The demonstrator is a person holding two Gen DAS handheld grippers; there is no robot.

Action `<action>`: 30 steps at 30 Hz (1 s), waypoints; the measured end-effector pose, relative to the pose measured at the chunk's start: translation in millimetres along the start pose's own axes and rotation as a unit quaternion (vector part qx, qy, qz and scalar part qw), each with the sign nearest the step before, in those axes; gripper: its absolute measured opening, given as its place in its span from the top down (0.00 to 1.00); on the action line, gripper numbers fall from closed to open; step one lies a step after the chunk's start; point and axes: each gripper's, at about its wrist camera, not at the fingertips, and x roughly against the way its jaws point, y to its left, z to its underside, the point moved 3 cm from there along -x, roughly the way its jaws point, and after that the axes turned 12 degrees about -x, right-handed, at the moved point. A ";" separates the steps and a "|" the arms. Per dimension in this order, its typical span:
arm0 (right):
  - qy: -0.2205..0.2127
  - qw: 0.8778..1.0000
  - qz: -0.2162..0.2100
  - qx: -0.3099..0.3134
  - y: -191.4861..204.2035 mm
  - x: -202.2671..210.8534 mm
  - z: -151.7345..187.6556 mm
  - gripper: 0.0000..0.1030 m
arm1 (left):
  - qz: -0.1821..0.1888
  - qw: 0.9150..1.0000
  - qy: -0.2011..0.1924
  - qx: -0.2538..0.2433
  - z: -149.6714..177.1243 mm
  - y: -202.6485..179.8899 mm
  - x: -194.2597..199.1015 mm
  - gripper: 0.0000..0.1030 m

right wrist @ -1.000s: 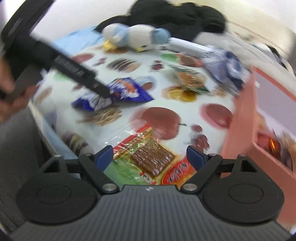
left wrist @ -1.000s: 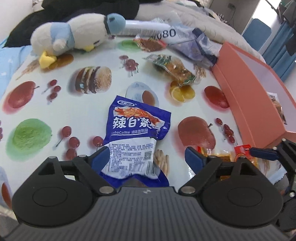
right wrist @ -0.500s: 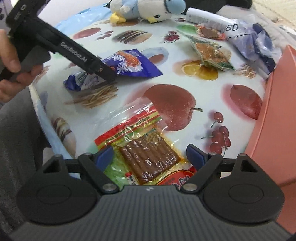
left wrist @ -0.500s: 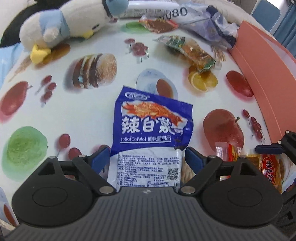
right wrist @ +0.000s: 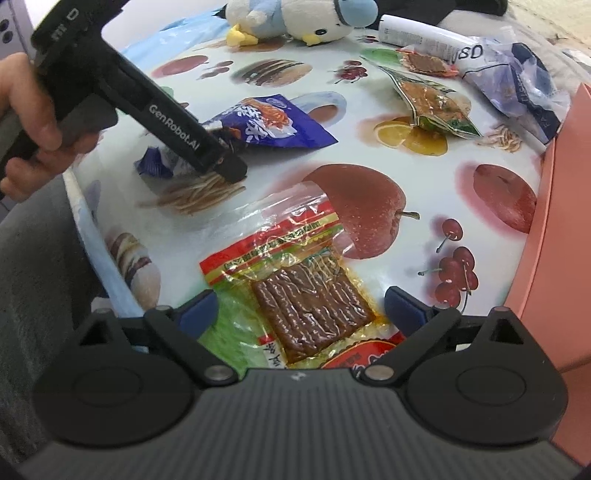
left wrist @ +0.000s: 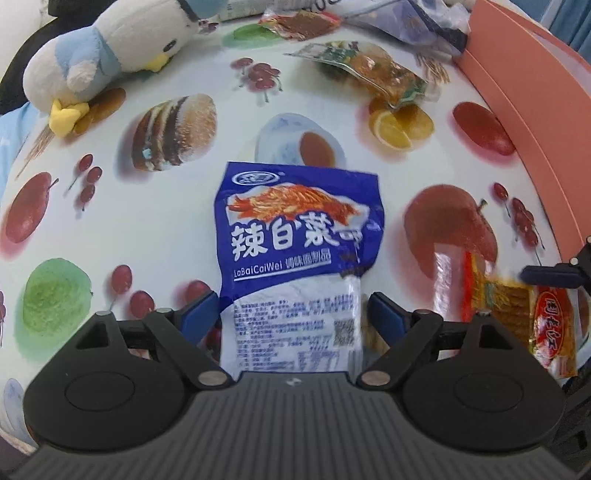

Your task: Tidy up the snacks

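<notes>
A blue snack packet point(left wrist: 295, 251) with white lettering lies flat on the fruit-print tablecloth. Its lower end sits between the fingers of my open left gripper point(left wrist: 291, 314), and the pads do not press it. In the right wrist view the left gripper point(right wrist: 225, 155), held in a hand point(right wrist: 29, 122), straddles the blue packet point(right wrist: 273, 125). A clear packet of red-brown strips point(right wrist: 306, 302) lies between the fingers of my right gripper point(right wrist: 301, 306), whose jaws are opening and not touching it. A right finger point(left wrist: 550, 275) hangs over that packet point(left wrist: 517, 306).
An orange-pink box point(left wrist: 535, 110) point(right wrist: 554, 258) stands along the right. At the back lie a plush penguin point(left wrist: 110, 55), a green-orange snack packet point(right wrist: 432, 99), a small brown packet point(right wrist: 424, 62), a white tube point(right wrist: 417, 33) and a crumpled plastic bag point(right wrist: 517, 74). The table edge point(right wrist: 85, 221) runs near left.
Both grippers have come down closer to the table. The blue packet now fills more of the left view, and the right jaws stand wider around the clear packet.
</notes>
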 end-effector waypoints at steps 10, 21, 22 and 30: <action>-0.032 0.999 0.014 -0.040 10.9 4.8 2.2 0.31 | 0.002 1.000 -0.003 0.001 0.0 -13.4 6.7 0.37; -0.063 0.994 0.033 -0.082 15.7 13.6 3.8 0.41 | 0.003 1.000 -0.007 0.017 2.9 -17.5 20.7 0.55; -0.064 0.994 0.032 -0.083 16.5 14.3 4.1 0.41 | 0.004 1.000 -0.009 0.020 3.9 -17.3 22.5 0.55; -0.089 0.989 0.045 -0.113 12.7 26.3 1.9 0.41 | 0.006 0.998 -0.029 0.052 11.7 -12.0 46.2 0.56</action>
